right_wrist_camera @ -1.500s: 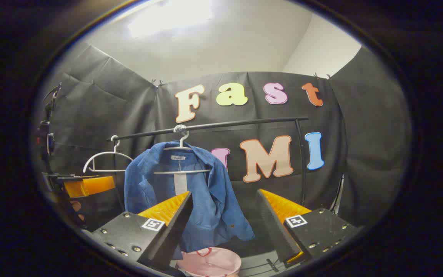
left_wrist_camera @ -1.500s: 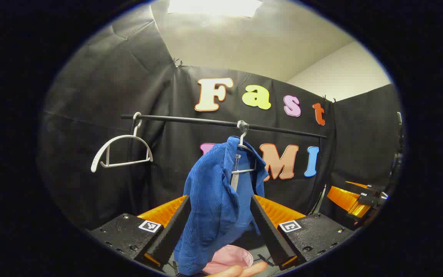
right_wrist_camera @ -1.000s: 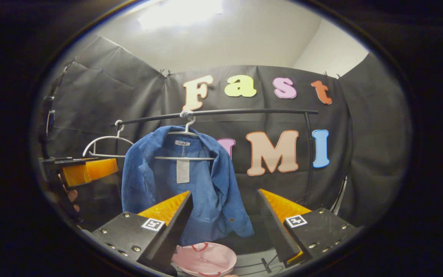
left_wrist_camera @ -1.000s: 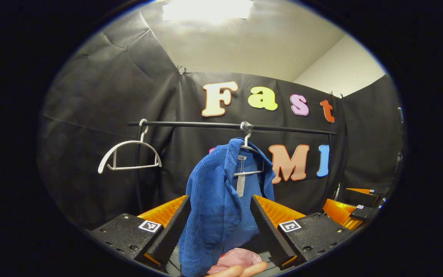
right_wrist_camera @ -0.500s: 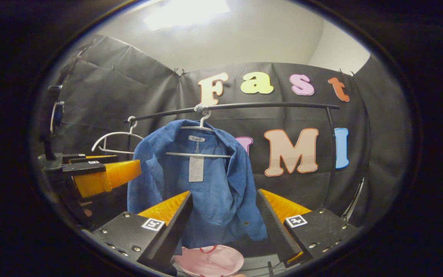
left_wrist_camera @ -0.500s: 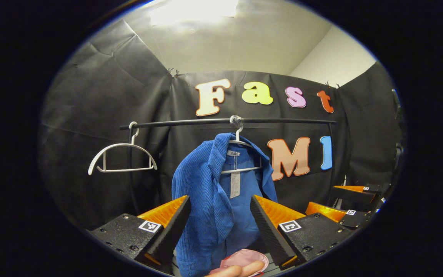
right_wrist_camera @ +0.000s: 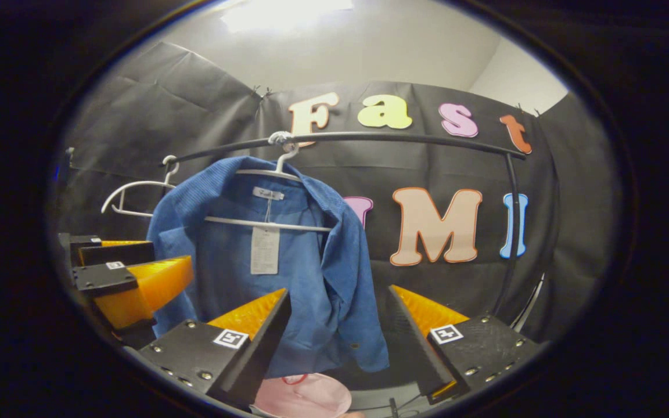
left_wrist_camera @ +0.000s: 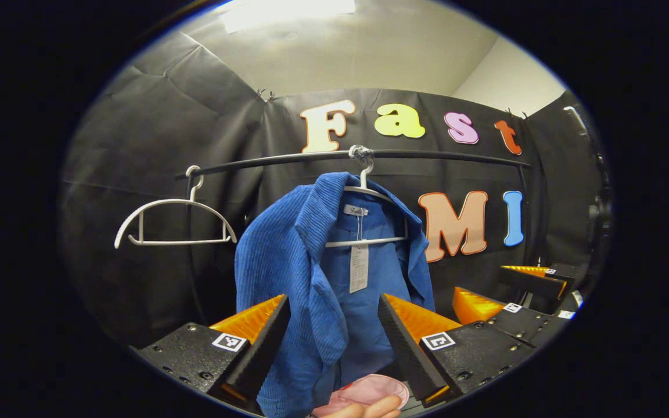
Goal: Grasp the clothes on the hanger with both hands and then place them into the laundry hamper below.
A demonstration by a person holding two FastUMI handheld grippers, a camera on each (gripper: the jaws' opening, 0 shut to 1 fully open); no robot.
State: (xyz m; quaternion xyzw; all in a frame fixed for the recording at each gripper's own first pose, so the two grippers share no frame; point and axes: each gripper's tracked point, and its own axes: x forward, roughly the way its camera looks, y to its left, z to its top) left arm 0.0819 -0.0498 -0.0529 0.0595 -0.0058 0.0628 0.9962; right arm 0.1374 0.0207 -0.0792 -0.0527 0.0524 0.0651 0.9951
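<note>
Both wide-open claws, left gripper (left_wrist_camera: pixel 331 325) and right gripper (right_wrist_camera: pixel 337 325), are flanking the blue corduroy jacket (left_wrist_camera: pixel 311 278) ahead on its white hanger (left_wrist_camera: pixel 369 232), bracketing opposite sides for lifting.

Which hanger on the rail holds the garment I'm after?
Find the black rail across the booth's back wall. Two white hangers hook over it: the bare hanger hangs near one end, while the other carries the blue shirt with a white tag dangling inside.
</note>
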